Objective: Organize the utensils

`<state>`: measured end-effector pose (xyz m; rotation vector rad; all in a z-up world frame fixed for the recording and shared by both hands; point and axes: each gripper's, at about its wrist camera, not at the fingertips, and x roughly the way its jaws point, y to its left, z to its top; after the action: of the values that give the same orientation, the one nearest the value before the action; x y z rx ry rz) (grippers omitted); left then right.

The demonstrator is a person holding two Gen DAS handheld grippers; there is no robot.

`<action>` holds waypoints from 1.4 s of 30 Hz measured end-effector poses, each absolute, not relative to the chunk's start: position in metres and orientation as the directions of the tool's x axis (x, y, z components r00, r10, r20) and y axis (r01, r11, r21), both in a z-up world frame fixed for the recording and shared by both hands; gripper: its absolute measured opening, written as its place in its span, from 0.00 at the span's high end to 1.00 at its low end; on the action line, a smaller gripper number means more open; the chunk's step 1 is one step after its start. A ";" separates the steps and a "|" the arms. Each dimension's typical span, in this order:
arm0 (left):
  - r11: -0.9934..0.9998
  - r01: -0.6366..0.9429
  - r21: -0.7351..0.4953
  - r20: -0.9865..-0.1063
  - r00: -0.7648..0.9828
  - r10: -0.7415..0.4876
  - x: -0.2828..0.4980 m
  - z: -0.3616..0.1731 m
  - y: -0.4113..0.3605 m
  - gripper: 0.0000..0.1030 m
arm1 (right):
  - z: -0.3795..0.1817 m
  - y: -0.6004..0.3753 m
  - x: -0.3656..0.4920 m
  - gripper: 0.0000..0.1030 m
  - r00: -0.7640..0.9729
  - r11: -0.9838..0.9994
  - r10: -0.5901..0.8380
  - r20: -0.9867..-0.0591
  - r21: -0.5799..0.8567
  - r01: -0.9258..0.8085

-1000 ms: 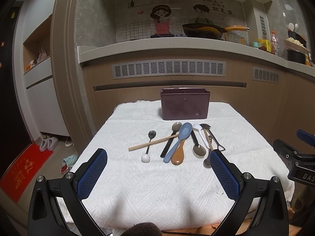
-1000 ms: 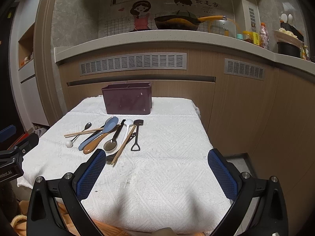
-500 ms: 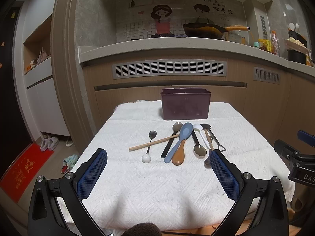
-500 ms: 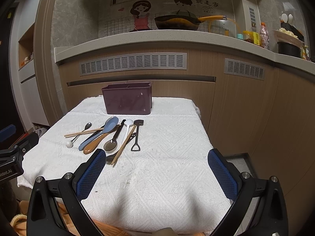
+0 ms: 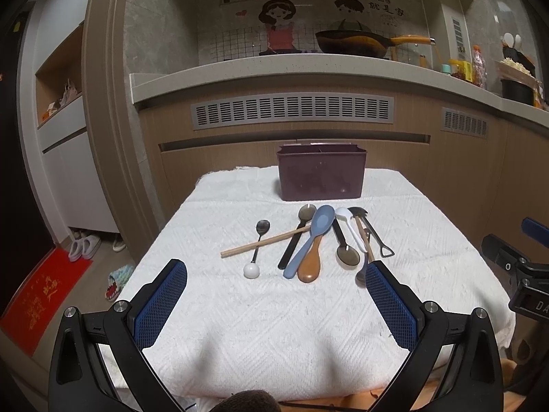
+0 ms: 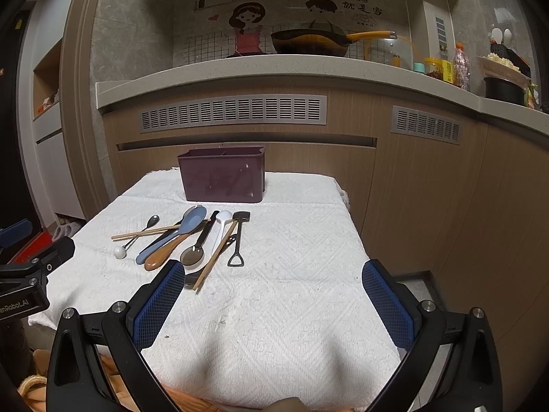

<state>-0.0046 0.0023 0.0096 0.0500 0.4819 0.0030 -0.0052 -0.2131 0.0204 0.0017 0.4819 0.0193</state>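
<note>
Several utensils lie in a loose pile mid-table: a blue spoon (image 5: 314, 237), a brown wooden spoon (image 5: 310, 262), a chopstick (image 5: 264, 241), a small spoon with a white ball end (image 5: 256, 250), a white spoon (image 5: 350, 228) and a black shovel-shaped tool (image 5: 372, 233). A dark purple utensil box (image 5: 320, 175) stands behind them; it also shows in the right wrist view (image 6: 223, 178). My left gripper (image 5: 274, 276) is open and empty, near the table's front edge. My right gripper (image 6: 272, 274) is open and empty, right of the pile (image 6: 192, 237).
A white towel (image 5: 274, 326) covers the table. Wooden kitchen cabinets (image 5: 291, 130) and a counter with a pan (image 5: 350, 43) rise behind it. Slippers (image 5: 82, 245) and a red mat (image 5: 41, 295) lie on the floor at left. The right gripper's body (image 5: 518, 267) shows at right.
</note>
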 end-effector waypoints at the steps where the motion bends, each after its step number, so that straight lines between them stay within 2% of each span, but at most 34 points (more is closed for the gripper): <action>1: 0.999 0.012 0.049 -0.466 0.885 0.013 -0.003 0.009 0.002 0.00 | 0.020 -0.212 -0.006 0.00 0.887 1.000 0.020 -0.461 0.006 -0.019; 9: 0.998 0.029 0.057 -0.475 0.880 0.002 0.008 0.009 -0.001 0.00 | 0.028 -0.213 -0.002 0.00 0.914 1.000 0.000 -0.406 -0.004 -0.002; 18: 0.999 0.038 0.027 -0.452 0.892 -0.022 0.040 0.013 0.007 0.00 | 0.031 -0.219 0.029 0.00 0.907 1.000 0.008 -0.421 0.030 0.005; 24: 0.997 0.065 0.044 -0.454 0.890 -0.038 0.077 0.015 0.011 0.00 | 0.034 -0.217 0.064 0.00 0.905 1.000 -0.014 -0.424 -0.020 0.006; 31: 0.979 0.205 0.009 -0.503 0.847 -0.172 0.139 0.008 0.009 0.00 | 0.029 -0.211 0.119 0.00 0.888 0.998 -0.023 -0.459 -0.064 -0.007; 35: 0.956 0.293 0.015 -0.573 0.786 -0.232 0.175 -0.001 -0.005 0.00 | 0.022 -0.207 0.145 0.00 0.880 0.994 -0.039 -0.474 -0.109 -0.015; 42: 0.929 0.368 0.026 -0.663 0.703 -0.260 0.218 -0.027 -0.030 0.00 | 0.016 -0.210 0.186 0.00 0.862 0.991 -0.028 -0.507 -0.126 -0.042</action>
<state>0.2179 -0.0298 -0.0269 0.1611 0.7109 -0.3508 0.1861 -0.2097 0.0157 -0.1347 0.5326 0.0079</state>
